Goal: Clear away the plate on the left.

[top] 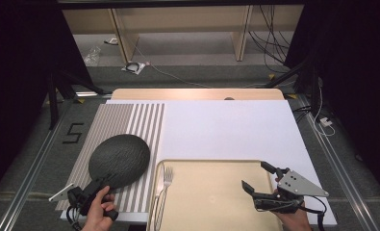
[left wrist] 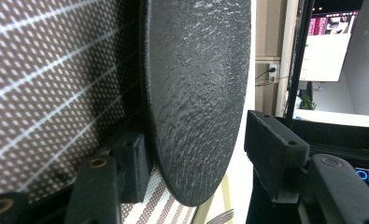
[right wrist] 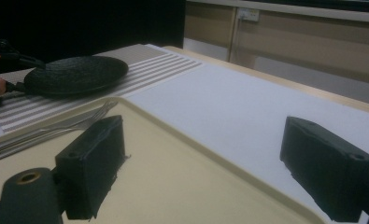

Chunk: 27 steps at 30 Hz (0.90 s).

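Your left gripper (top: 102, 184) sits at the near-left of the table, jaws straddling the near rim of the black textured plate (top: 119, 160). In the left gripper view the plate's edge (left wrist: 196, 102) runs between the two black jaws: one jaw is tucked under it against the mat side, the other stands off on the opposite side with a visible gap. So the jaws are partway in, with the rim between them but not yet clamped; call it a narrow-to-medium opening with no grip.

Plate lies on the striped placemat (top: 130, 120), which covers the left part of the white sheet (top: 226, 130). Plate looks slightly raised at its near edge in the right gripper view (right wrist: 77, 74), though I can't tell if it's fully off the mat.

Your right gripper (top: 258, 180) hovers at the near-right, over the right half of the beige tray (top: 211, 192), jaws spread wide with nothing between them. Right gripper view confirms it: both jaws are well apart, with bare tray (right wrist: 173, 186) under them.

Fork (top: 166, 180) lies in the tray along its left rim, tines toward the far side, just right of the plate.
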Each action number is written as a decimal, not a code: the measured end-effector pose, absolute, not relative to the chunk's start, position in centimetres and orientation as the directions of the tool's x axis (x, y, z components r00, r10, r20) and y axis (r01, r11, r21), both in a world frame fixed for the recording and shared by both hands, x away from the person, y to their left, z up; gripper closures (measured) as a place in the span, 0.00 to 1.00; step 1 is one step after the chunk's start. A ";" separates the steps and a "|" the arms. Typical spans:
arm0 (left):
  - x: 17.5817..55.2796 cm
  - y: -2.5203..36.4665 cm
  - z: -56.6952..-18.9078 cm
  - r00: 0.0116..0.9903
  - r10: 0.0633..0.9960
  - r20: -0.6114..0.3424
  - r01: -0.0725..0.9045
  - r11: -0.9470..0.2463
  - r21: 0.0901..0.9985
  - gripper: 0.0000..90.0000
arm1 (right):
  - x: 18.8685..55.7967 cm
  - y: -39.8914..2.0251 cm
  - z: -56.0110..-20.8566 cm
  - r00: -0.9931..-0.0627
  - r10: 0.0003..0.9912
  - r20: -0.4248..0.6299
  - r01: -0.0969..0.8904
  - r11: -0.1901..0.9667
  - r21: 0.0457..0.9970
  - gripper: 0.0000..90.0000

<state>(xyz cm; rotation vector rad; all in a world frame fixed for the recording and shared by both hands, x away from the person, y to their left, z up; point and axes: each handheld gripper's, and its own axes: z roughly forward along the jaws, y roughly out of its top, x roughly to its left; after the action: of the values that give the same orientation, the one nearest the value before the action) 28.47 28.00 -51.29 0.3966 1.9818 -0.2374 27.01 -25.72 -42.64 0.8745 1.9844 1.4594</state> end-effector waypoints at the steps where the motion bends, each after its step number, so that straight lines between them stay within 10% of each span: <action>1: 28.5 28.0 -51.3 -0.393 0.172 -0.904 0.379 0.925 0.011 0.50 | 27.0 -25.7 -42.6 -0.655 0.755 -0.034 0.193 0.210 0.958 0.17; 27: 29.0 27.9 -52.4 -0.436 0.112 -0.893 0.333 0.942 -0.045 0.74 | 27.0 -25.6 -42.7 -0.663 0.748 -0.043 0.190 0.223 0.956 0.17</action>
<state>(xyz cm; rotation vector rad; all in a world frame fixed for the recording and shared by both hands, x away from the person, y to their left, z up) 29.05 27.93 -52.43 0.3180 2.0199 -0.2583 27.02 -25.55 -42.71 0.8609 1.9968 1.4528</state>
